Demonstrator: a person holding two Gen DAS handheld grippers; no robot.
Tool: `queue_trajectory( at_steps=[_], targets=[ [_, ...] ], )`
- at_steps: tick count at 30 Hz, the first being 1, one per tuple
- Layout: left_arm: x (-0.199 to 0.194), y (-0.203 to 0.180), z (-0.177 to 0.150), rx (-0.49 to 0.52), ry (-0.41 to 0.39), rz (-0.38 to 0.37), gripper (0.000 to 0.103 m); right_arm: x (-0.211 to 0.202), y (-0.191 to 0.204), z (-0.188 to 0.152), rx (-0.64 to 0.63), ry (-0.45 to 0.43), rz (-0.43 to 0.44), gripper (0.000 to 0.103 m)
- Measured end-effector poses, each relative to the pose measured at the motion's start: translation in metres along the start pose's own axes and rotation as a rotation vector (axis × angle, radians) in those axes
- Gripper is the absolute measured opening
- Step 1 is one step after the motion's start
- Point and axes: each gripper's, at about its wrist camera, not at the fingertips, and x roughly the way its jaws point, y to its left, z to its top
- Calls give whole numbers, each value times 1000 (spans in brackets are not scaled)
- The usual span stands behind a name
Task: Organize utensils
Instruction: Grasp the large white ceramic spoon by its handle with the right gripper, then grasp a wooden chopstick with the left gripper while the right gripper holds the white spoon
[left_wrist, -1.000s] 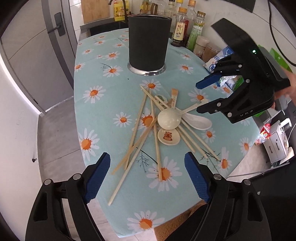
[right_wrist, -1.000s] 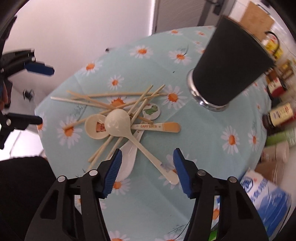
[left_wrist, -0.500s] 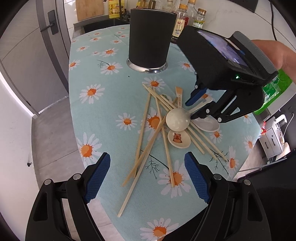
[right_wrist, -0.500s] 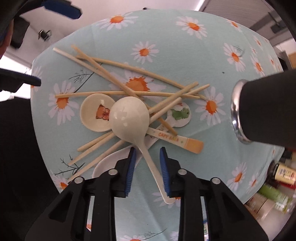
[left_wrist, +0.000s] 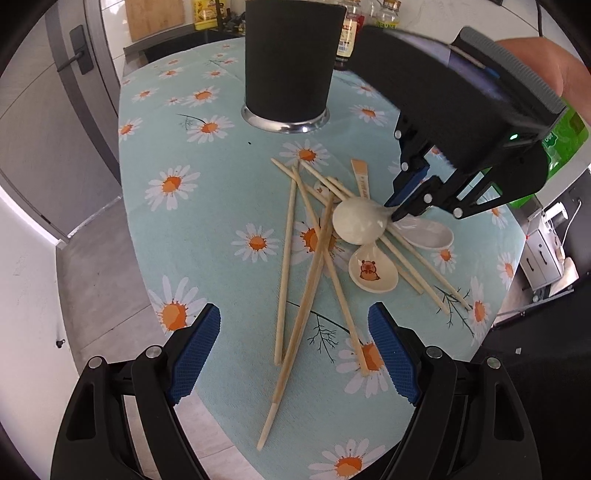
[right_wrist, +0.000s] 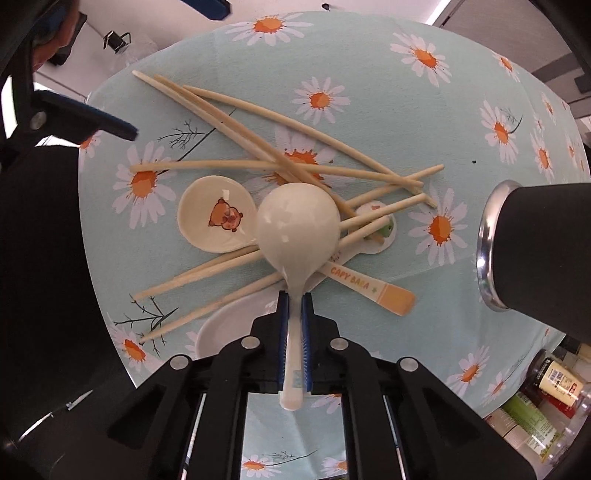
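1. Two tongs: L gripper waits spread wide, holds nothing, near the chopsticks.
2. R gripper just pinched shut on the white spoon handle; was open 1 s ago.
3. Spoon rests on pile; next goes in black holder, I think.

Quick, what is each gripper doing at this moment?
Left gripper: open, holding nothing, above the chopsticks.
Right gripper: closed on the handle of the cream spoon.
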Motion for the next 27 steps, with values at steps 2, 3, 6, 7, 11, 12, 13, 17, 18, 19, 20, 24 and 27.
queue_trajectory(
  at_steps=[2, 3, 6, 7, 11, 12, 13, 17, 18, 19, 20, 24, 27],
  targets=[
    [7, 1, 2, 18, 12, -12, 80, -3, 1, -1, -2, -11, 5, 8],
    [10, 2, 3, 21, 19, -14, 80, -3, 1, -2, 1, -15, 7, 8],
    [21, 5, 6, 32, 46, -20, 80, -7, 1, -7, 12, -24, 9, 8],
    [24, 6, 7, 36, 53, -24, 80, -11, 0, -12, 19, -29, 10, 8],
    [33, 6, 15, 60, 81, -51, 71, -21, -4, -26, 75, -71, 19, 8],
    [35, 6, 17, 68, 83, -51, 68, -24, -7, -28, 92, -83, 19, 8],
    [36, 5, 20, 76, 85, -52, 66, -27, -9, -31, 109, -96, 19, 8],
    [43, 2, 30, 105, 113, -89, 52, -41, -17, -46, 194, -160, 11, 8],
    [46, 1, 32, 113, 121, -95, 47, -45, -18, -49, 210, -176, 12, 8],
    [48, 0, 34, 122, 130, -100, 42, -48, -19, -54, 227, -192, 14, 8],
    [51, -1, 35, 133, 142, -104, 39, -49, -23, -59, 239, -203, 15, 8],
    [59, -3, 41, 158, 174, -102, 26, -56, -25, -68, 283, -232, 7, 8],
    [61, -5, 45, 176, 186, -109, 13, -60, -24, -73, 308, -252, 7, 8]
  ],
)
